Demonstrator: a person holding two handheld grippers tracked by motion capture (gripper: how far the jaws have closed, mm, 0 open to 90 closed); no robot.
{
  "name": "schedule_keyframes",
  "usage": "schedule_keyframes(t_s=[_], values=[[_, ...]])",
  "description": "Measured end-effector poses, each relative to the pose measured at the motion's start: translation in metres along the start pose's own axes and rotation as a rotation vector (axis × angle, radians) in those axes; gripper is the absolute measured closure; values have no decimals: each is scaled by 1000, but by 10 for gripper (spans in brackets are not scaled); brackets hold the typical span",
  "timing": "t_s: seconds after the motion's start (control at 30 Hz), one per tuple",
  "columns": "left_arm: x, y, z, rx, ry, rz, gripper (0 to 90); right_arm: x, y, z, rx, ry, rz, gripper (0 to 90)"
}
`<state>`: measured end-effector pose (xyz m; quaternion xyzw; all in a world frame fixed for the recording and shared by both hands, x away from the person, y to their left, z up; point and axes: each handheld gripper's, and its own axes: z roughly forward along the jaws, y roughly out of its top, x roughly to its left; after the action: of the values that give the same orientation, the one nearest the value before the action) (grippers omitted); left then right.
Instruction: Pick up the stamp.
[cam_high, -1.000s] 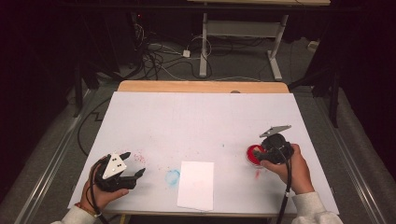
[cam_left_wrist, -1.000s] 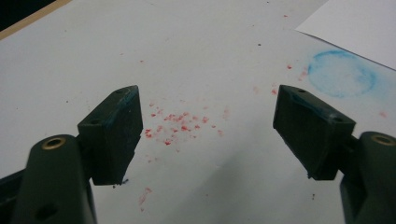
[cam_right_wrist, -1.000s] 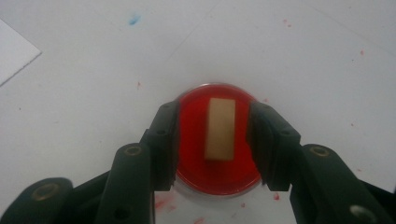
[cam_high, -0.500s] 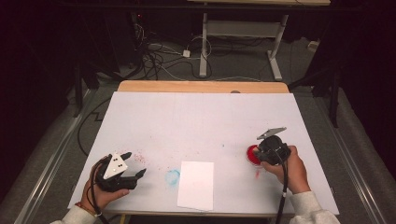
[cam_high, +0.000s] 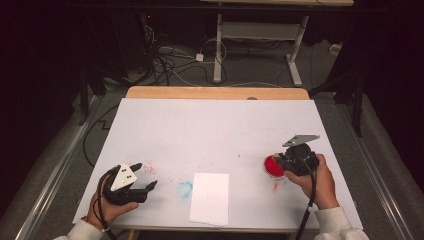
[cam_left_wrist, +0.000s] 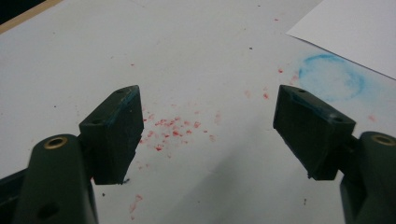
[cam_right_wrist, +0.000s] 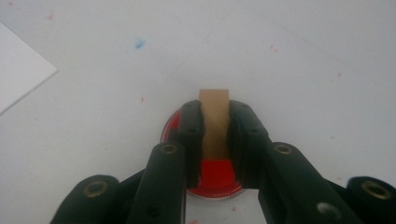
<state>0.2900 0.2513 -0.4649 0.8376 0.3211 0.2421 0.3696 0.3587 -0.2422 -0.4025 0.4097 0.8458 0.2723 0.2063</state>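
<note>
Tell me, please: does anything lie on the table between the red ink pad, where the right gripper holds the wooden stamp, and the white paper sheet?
Nothing visible does. The right gripper, shut on the wooden stamp, sits over the red ink pad. The table between it and the white paper sheet is bare except for small paint specks.

The white table top (cam_high: 215, 135) is lit brightly and evenly from above, while the floor and the room around it are left dark. In the high view fine detail is softened. In the left gripper view a soft shadow is cast under the jaws, whose nearest parts are blurred.
</note>
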Motion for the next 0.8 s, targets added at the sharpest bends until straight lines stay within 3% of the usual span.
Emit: schedule_keyframes(t_s=[0.23, 0.4, 0.57, 0.8], values=[[-1, 0, 0, 0, 6, 5, 236, 3, 5, -28, -80, 2, -16, 763], [-1, 1, 1, 3, 6, 11, 236, 5, 5, -35, -83, -13, -17, 763], [-1, 1, 0, -2, 6, 6, 236, 5, 3, -24, -56, -7, -26, 763], [-1, 0, 0, 5, 6, 13, 236, 3, -3, 7, 37, -4, -23, 762]])
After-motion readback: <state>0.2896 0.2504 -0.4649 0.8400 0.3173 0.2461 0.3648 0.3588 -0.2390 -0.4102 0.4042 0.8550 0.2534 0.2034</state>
